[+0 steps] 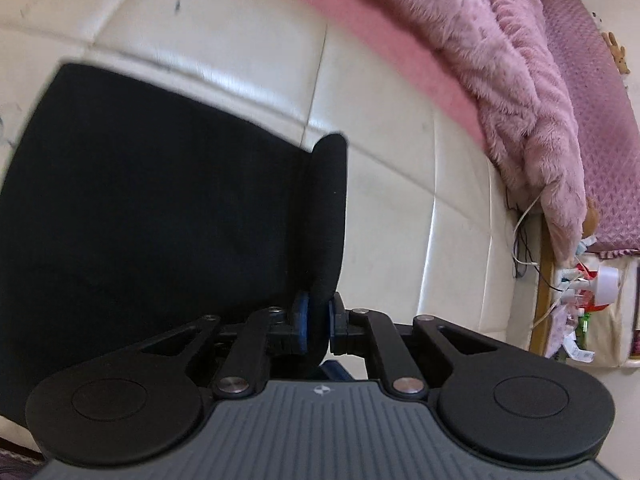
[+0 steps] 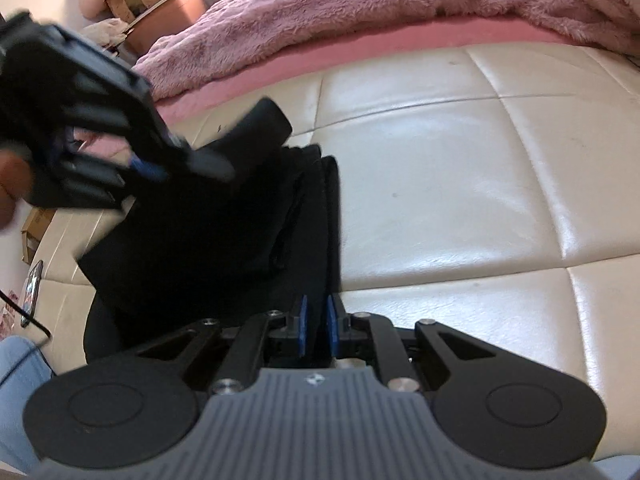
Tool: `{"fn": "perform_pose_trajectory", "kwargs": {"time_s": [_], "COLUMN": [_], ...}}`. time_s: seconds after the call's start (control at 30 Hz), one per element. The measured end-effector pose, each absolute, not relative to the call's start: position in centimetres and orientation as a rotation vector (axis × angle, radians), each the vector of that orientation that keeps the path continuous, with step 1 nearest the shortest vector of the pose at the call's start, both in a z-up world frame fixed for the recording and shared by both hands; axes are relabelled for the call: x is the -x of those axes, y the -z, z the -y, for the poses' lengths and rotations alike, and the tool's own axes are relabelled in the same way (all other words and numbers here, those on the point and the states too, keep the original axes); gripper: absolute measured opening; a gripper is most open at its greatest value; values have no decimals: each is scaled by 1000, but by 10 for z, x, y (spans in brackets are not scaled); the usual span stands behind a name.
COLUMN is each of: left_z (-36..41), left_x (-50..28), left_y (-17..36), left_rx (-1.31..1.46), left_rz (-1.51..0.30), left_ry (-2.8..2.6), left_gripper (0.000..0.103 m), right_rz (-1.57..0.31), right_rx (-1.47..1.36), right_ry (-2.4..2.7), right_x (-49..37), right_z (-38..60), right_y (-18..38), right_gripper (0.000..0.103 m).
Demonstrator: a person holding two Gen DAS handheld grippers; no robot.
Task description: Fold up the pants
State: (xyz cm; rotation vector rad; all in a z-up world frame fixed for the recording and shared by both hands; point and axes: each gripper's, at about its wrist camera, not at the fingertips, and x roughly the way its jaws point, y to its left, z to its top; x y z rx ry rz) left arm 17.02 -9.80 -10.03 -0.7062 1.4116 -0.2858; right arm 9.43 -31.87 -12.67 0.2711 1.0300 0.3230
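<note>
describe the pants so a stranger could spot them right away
Start from the cream quilted cushion in front of the fluffy pink blanket. On its left side lie the black pants, pinched by both tongs. They are the only black cloth among cream and pink.

One pair of black pants (image 2: 224, 248), two grippers, left (image 1: 316, 320) and right (image 2: 316, 322), one pink blanket (image 2: 360, 4), one cream quilted cushion (image 2: 460, 168), one phone (image 2: 32, 280), one cardboard box (image 2: 34, 228)
</note>
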Motion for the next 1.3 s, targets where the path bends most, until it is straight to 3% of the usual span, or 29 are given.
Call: {"fn": "perform_pose_trajectory", "kwargs": {"time_s": [0.1, 0.33, 0.4, 0.47, 0.53, 0.8, 0.83, 0.9, 0.97, 1.13, 1.3], "left_z": [96, 69, 57, 44, 30, -23, -29, -40, -46, -40, -33], "left_x": [-170, -166, -160, -153, -145, -112, -109, -105, -102, -101, -98], "left_y": [106, 73, 64, 59, 57, 77, 80, 86, 89, 90, 99], "left_rx": [785, 685, 607, 536, 500, 419, 437, 463, 474, 438, 397], "left_rz": [-1433, -1323, -1281, -1249, -1230, -1195, -1198, -1197, -1190, -1184, -1192], "left_ry": [347, 428, 412, 396, 392, 299, 292, 282, 285, 332, 364], "left_gripper": [17, 17, 17, 17, 17, 17, 17, 17, 17, 17, 16], "right_rz": [-1022, -995, -991, -989, -991, -1077, -1090, -1101, -1089, -1006, -1078], "right_rx": [-273, -258, -282, -332, -397, -642, -659, -686, -687, -513, -363], "right_ry": [-309, -286, -286, -295, -302, -309, -299, -304, -311, -385, -254], "right_x": [-94, -89, -86, -85, -86, -83, -83, -83, -83, -83, -84], "right_z": [321, 320, 323, 325, 326, 332, 332, 331, 328, 309, 305], "right_y": [121, 104, 99, 97, 99, 127, 131, 133, 124, 65, 82], "right_gripper": [7, 8, 10, 24, 31, 30, 27, 10, 4, 3, 2]}}
